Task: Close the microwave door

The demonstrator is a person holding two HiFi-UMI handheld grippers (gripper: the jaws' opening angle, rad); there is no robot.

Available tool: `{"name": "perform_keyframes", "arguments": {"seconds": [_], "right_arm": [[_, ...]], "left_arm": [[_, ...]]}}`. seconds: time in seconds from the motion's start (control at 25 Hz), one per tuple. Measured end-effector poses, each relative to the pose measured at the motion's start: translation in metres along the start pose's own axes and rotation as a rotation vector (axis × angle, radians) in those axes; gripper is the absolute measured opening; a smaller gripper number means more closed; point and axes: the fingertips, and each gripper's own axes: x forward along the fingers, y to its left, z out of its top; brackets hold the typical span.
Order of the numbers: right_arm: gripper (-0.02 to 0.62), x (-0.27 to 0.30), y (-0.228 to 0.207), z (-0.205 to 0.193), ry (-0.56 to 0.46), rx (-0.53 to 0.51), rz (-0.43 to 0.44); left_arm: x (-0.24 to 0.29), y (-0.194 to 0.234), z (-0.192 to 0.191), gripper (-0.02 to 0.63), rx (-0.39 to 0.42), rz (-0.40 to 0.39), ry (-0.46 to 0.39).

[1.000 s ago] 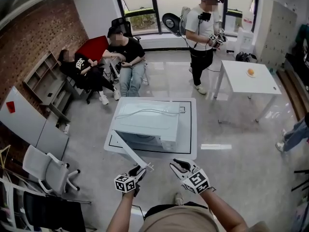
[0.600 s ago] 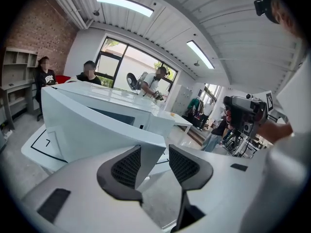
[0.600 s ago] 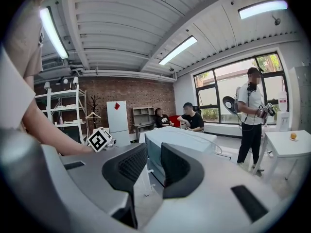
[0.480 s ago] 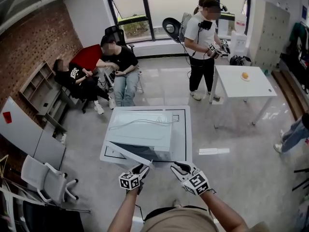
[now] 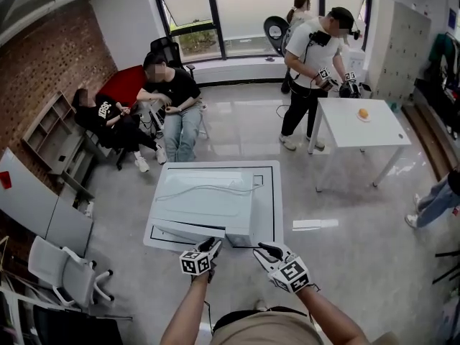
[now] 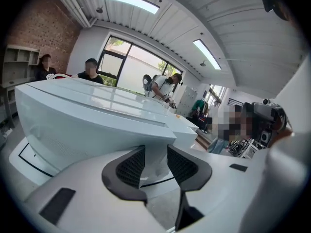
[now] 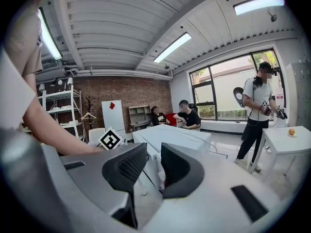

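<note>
As the microwave door [image 5: 188, 233] swings almost flush with the front of the microwave [image 5: 215, 196], which sits at centre frame on a white table [image 5: 279, 192], the left gripper [image 5: 210, 246] stays at the door's right end, just below centre. A second earlier the door stood wide open, angled toward the lower left; half a second ago it was half shut. The left jaws sit a narrow gap apart with the oven's white corner showing between them; whether the pads press on it cannot be told. The right gripper [image 5: 267, 251], at lower centre-right, hangs just beside, its jaws likewise narrowly parted on nothing. The door looks all but closed, so probably only a last push to latch it remains.
</note>
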Motion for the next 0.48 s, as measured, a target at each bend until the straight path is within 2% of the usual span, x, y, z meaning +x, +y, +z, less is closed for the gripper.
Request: {"name": "perform_keyframes", "arguments": {"seconds": [0.24, 0.28, 0.32, 0.48], "right_arm": [[0.094, 0.006, -0.011, -0.008, 0.038, 0.001, -0.006], [0.094, 0.007, -0.011, -0.01, 0.044, -0.001, -0.003], [0.094, 0.007, -0.009, -0.01, 0.047, -0.004, 0.0], [0.094, 0.01, -0.005, -0.004, 0.04, -0.016, 0.006]], "left_arm": [[0.012, 0.005, 0.006, 0.15, 0.008, 0.03, -0.024], [0.014, 0.006, 0.006, 0.174, 0.008, 0.04, -0.022], [0.015, 0.007, 0.006, 0.137, 0.008, 0.043, -0.023], [0.014, 0.003, 0.007, 0.141, 0.036, 0.008, -0.014]]}}
